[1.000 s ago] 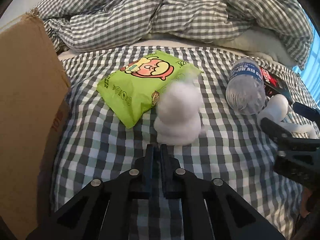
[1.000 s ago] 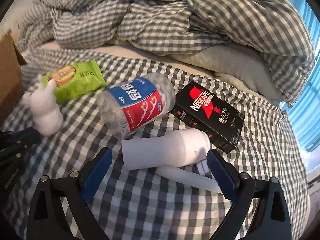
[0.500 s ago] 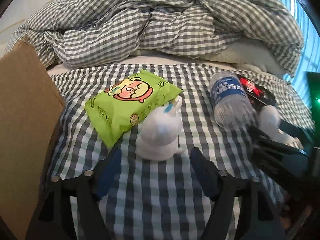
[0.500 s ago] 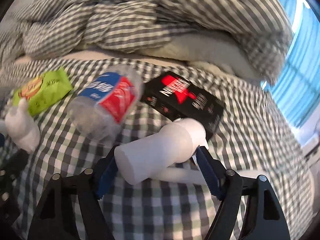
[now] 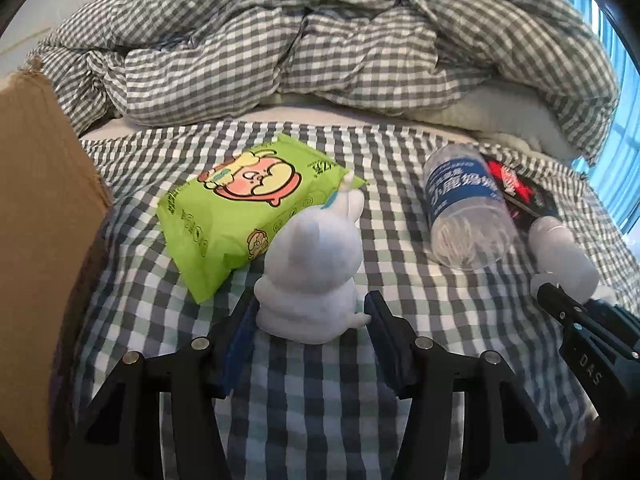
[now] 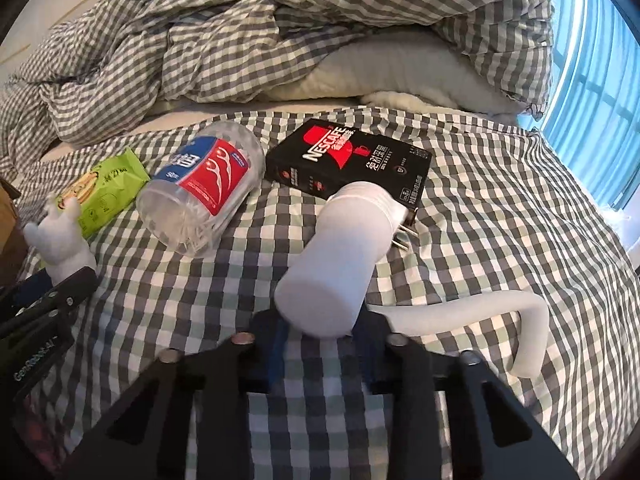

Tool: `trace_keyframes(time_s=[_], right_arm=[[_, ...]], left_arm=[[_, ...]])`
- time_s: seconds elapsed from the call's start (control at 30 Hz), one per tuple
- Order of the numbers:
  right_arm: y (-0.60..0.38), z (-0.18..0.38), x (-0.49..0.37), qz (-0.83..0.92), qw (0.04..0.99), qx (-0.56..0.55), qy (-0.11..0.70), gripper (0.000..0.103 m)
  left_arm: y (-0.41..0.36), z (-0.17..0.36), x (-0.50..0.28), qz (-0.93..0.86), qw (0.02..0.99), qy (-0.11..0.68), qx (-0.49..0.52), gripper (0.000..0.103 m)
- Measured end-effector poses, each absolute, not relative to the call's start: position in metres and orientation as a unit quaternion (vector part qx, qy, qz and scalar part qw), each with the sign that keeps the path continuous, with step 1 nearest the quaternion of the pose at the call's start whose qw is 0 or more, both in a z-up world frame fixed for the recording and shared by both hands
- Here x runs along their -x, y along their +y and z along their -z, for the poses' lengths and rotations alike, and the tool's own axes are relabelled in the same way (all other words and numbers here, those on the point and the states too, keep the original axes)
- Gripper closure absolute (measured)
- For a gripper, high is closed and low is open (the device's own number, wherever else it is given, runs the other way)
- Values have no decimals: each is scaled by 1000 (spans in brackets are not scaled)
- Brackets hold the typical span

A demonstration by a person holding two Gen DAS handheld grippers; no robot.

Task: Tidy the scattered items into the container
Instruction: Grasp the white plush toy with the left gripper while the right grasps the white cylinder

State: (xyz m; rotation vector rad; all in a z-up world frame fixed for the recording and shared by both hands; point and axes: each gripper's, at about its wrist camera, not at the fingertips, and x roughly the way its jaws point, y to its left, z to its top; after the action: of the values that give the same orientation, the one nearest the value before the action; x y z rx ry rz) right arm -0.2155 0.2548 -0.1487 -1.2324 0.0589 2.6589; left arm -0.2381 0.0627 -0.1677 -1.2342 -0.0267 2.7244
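Observation:
My left gripper [image 5: 310,320] is closed around the base of a white rabbit figure [image 5: 316,264] that stands on the checked bed sheet; the figure also shows in the right wrist view [image 6: 60,236]. My right gripper [image 6: 320,334] is closed around the near end of a white plug-in cylinder [image 6: 344,256] with metal prongs and a white cord [image 6: 500,312]. A green snack bag [image 5: 248,208], a clear jar of toothpicks [image 6: 204,192] and a black Nescafe box [image 6: 352,160] lie on the sheet. A cardboard box [image 5: 36,240] stands at the left.
A crumpled checked duvet [image 5: 320,48] and a white pillow [image 6: 380,76] lie across the back of the bed. A window with blue light [image 6: 600,80] is at the right. The other gripper's body [image 5: 592,344] sits at the right of the left view.
My left gripper opened, moved up to the rabbit figure and closed on its base. My right gripper advanced and closed on the white cylinder, which turned end-on toward it.

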Motion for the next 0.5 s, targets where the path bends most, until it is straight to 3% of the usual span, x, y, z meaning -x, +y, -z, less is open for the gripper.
trace_keyframes(time_s=[0.2, 0.23, 0.5], right_arm=[[253, 141, 205, -904, 94, 415, 24, 92], [253, 140, 202, -905, 92, 414, 25, 101], [270, 134, 184, -904, 80, 418, 52, 102]], left_arm=[[58, 149, 221, -910, 86, -11, 405, 48], [56, 147, 219, -910, 86, -13, 406, 48], [57, 146, 214, -906, 84, 2, 416, 48]])
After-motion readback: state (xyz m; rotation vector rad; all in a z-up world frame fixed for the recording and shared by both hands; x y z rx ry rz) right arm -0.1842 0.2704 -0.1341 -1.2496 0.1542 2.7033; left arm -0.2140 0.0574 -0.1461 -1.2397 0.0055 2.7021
